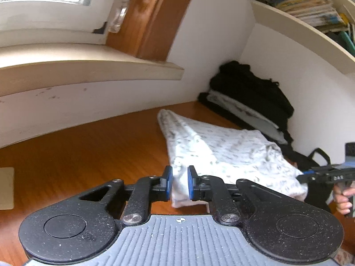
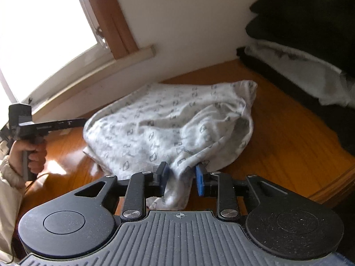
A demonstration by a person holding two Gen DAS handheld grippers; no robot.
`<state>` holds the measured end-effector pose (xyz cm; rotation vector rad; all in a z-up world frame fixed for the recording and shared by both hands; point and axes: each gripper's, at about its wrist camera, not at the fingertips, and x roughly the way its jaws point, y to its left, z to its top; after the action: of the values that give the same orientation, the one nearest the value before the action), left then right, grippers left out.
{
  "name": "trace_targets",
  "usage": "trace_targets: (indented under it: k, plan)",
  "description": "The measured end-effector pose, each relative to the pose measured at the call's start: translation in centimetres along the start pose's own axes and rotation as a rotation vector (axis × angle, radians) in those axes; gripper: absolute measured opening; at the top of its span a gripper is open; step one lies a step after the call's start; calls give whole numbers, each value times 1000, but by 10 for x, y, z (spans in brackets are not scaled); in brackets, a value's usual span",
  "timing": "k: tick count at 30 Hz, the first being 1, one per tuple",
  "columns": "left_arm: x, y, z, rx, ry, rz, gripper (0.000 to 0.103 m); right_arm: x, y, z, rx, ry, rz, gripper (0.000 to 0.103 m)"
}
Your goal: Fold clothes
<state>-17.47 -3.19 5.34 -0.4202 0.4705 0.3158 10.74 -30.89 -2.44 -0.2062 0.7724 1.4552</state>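
Note:
A white garment with a small grey print (image 1: 213,146) lies rumpled on the wooden table (image 1: 88,150). My left gripper (image 1: 179,182) has its blue pads on either side of the garment's near left corner, with a narrow gap. It also shows in the right wrist view (image 2: 55,125) at the garment's far left edge. My right gripper (image 2: 182,180) has a bunched fold of the same garment (image 2: 168,119) between its blue pads, jaws partly apart. It shows in the left wrist view (image 1: 310,175) at the garment's right corner.
A stack of folded black and white clothes (image 1: 250,95) sits in the far corner against the wall, also seen in the right wrist view (image 2: 308,44). A window sill (image 1: 88,66) runs along the left wall. A bookshelf (image 1: 310,13) hangs above right.

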Motion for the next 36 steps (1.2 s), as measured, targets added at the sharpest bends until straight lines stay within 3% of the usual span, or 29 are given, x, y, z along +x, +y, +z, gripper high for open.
trace_targets:
  k: [1, 4, 6, 8, 11, 16, 21, 23, 25, 26, 28, 32, 36]
  plan:
    - [2, -2, 0, 14, 14, 29, 0, -4, 2, 1, -14, -15, 1, 7]
    - [3, -2, -1, 27, 25, 94, 0, -27, 12, 1, -83, -58, 21, 5]
    - [-2, 0, 1, 14, 8, 104, 0, -28, 16, -3, -123, -9, 23, 5]
    - [-9, -4, 10, 21, -26, 116, 0, -26, 14, -6, -133, 7, 6, 10]
    - [-9, -17, 28, 69, -47, 118, 0, -29, 1, -2, -64, -41, 8, 23]
    - [46, -62, 64, 257, 34, 61, 1, -12, -13, 12, -16, -61, -40, 41]
    - [124, -114, 87, 419, 163, 32, 2, 15, -26, 21, 28, -40, -34, 43]
    - [156, -134, 93, 490, 226, 13, 2, 22, -26, 21, 25, -22, -10, 38]
    - [182, -149, 90, 546, 289, 13, 2, 23, -25, 20, 10, -19, 11, 16]
    - [194, -155, 88, 572, 321, 15, 2, 21, -24, 20, 8, -23, 23, 10]
    - [216, -165, 82, 617, 371, 28, 0, 15, -24, 19, 7, -39, 47, 7]
    - [226, -159, 78, 582, 393, 35, 0, -21, -28, 15, 3, -89, 92, 5]
    - [225, -154, 76, 562, 396, 35, 0, -29, -33, 0, -28, -43, 69, 5]
